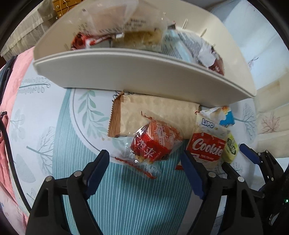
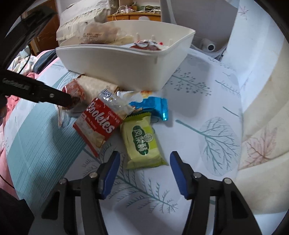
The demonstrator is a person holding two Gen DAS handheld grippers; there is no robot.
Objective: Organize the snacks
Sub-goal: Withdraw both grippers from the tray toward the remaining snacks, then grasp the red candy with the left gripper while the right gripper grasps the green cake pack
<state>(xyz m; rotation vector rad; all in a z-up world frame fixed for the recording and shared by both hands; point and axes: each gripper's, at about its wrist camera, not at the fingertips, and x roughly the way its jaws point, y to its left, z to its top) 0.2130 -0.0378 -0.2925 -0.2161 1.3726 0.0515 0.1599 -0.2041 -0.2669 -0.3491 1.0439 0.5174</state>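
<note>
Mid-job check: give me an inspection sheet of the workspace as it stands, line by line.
Surface: bedsheet printed with trees and leaves, teal striped panel on the left.
Job's things: white bin already holding several wrapped snacks; outside it lie a tan packet, red wrapped snack, Cookies pack, blue packet and green packet.
Clutter: pink fabric at the left edge.
Grippers: left gripper open around the red wrapped snack; right gripper open, fingers on either side of the green packet's near end.
Cables: black cable along the left edge.
Surroundings: wooden furniture behind the bin.
</note>
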